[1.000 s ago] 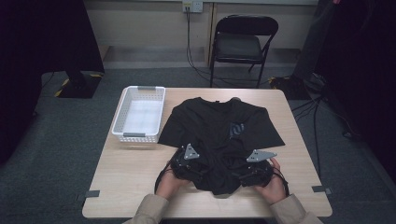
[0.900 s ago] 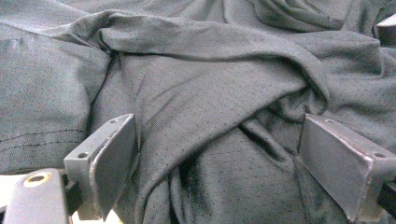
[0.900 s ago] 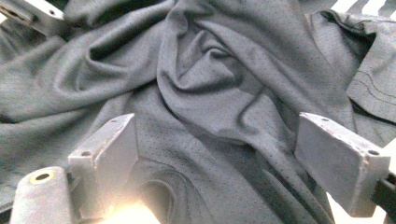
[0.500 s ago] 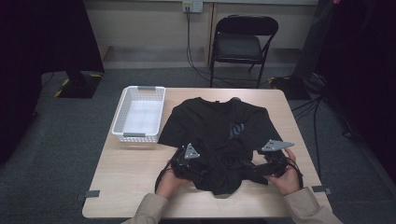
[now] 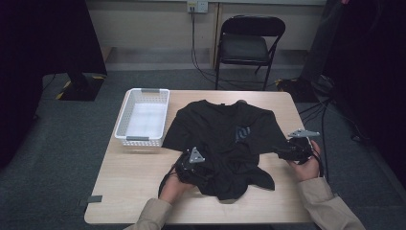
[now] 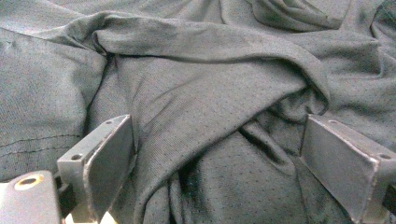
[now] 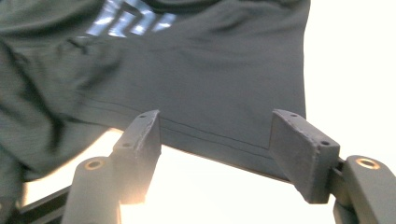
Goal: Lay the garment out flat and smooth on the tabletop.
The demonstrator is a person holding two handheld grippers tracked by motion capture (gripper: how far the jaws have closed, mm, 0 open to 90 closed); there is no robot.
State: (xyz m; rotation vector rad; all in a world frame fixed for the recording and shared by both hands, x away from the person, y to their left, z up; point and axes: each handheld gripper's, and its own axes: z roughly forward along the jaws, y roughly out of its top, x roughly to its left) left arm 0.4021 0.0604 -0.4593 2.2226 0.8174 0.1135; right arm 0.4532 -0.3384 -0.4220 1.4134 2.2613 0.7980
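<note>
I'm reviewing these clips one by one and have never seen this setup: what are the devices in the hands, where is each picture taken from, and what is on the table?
A person holds a two-jaw gripper in each hand. The high view looks down on the table from above the person's side; the other two pictures come from cameras riding on the grippers, looking along their black jaws. A black T-shirt lies rumpled on the table, with an empty white basket to its left. The left gripper sits at the shirt's bunched lower part, jaws wide apart over the folds. The right gripper is at the shirt's right sleeve; its jaws have just been closing, with the sleeve's hem between them but not yet pinched.
</note>
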